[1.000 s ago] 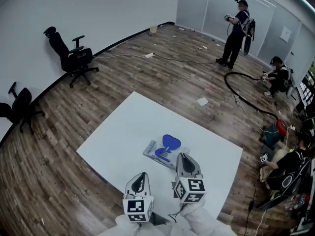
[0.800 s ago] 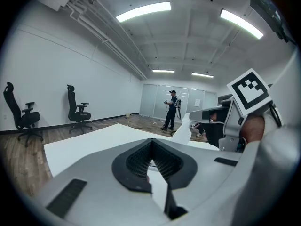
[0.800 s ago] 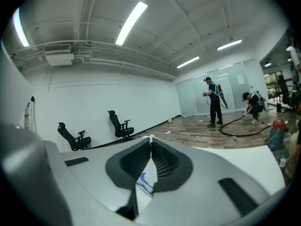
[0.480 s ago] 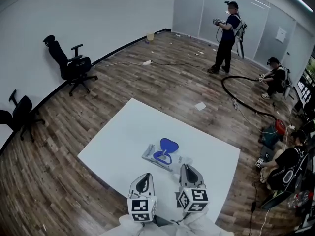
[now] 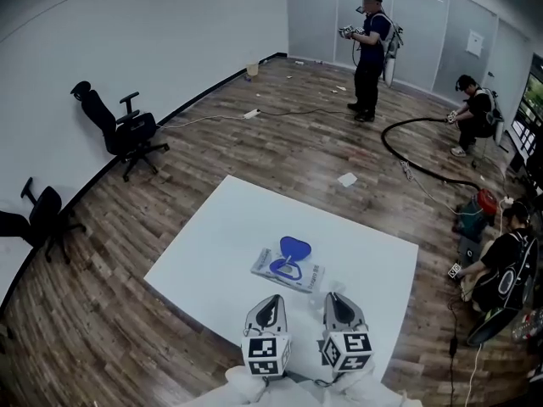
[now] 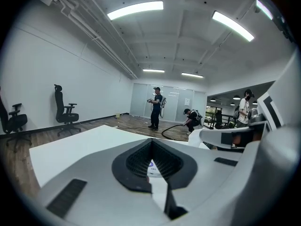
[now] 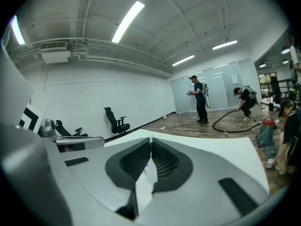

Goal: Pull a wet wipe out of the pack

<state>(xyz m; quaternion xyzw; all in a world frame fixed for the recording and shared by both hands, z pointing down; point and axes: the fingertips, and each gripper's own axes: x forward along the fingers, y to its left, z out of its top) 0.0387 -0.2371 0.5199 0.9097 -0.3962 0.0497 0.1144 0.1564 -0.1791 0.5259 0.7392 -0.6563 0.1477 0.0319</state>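
The wet wipe pack (image 5: 293, 274) lies flat near the middle of the white table (image 5: 221, 236), with its blue lid (image 5: 294, 247) flipped open towards the far side. Both grippers hover side by side over the table's near edge, short of the pack and not touching it. The left gripper (image 5: 271, 303) points at the pack's near side, and its jaws meet at the tips with nothing in them (image 6: 151, 142). A sliver of the pack (image 6: 151, 164) shows through the gap behind those tips. The right gripper (image 5: 336, 299) is likewise shut and holds nothing (image 7: 150, 142).
Wood floor surrounds the table. Two black office chairs (image 5: 127, 130) (image 5: 34, 214) stand by the left wall. A person (image 5: 369, 45) stands at the back; others crouch at the right near a black hose (image 5: 424, 172). A scrap of paper (image 5: 348, 179) lies on the floor.
The right gripper has drawn back from beside the pack towards the near edge, and the left gripper now sits level with it. The standing person has walked left.
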